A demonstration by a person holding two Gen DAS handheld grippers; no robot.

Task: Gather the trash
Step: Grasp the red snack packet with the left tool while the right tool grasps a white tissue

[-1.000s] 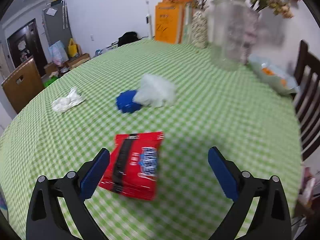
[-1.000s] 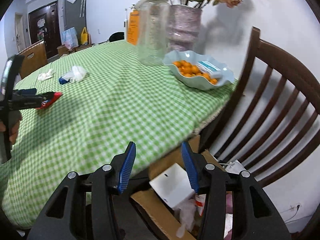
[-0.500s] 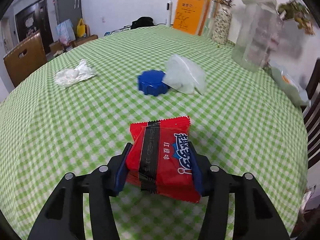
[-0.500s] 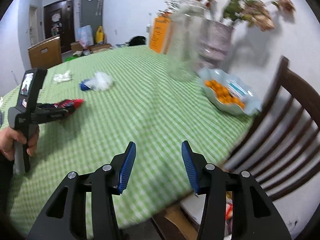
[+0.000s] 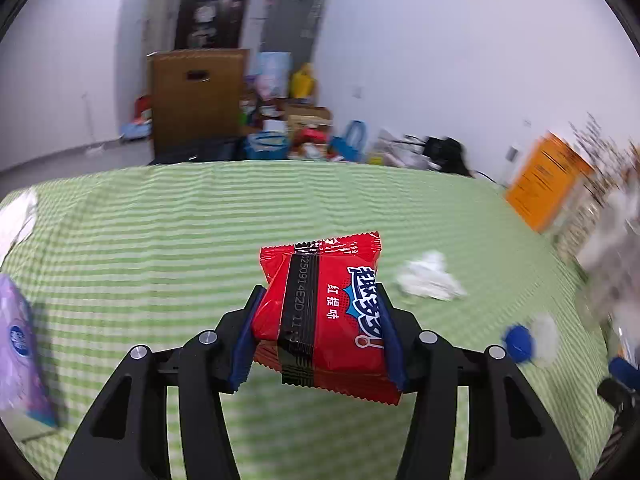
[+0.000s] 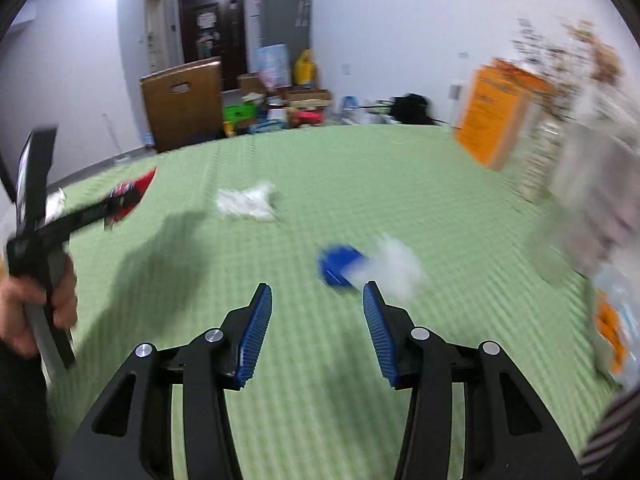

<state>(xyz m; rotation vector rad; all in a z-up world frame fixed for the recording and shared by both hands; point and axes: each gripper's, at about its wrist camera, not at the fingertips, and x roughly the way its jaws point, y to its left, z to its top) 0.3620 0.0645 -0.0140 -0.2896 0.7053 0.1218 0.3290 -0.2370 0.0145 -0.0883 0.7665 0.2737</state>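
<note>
The right gripper (image 6: pixel 316 336) is seen at six o'clock with blue pads apart and nothing between them, above a green checked tablecloth (image 6: pixel 360 168). A blue lid (image 6: pixel 340 266) touching a white plastic bag (image 6: pixel 396 266) is found just beyond, toward one o'clock. A crumpled tissue (image 6: pixel 248 202) lies at eleven o'clock. At nine o'clock, the left gripper (image 6: pixel 120 200), gripped by a hand (image 6: pixel 36 308), is clamped on a red snack packet (image 6: pixel 134 194). Orange books (image 6: pixel 496 112) stand at two o'clock.
</note>
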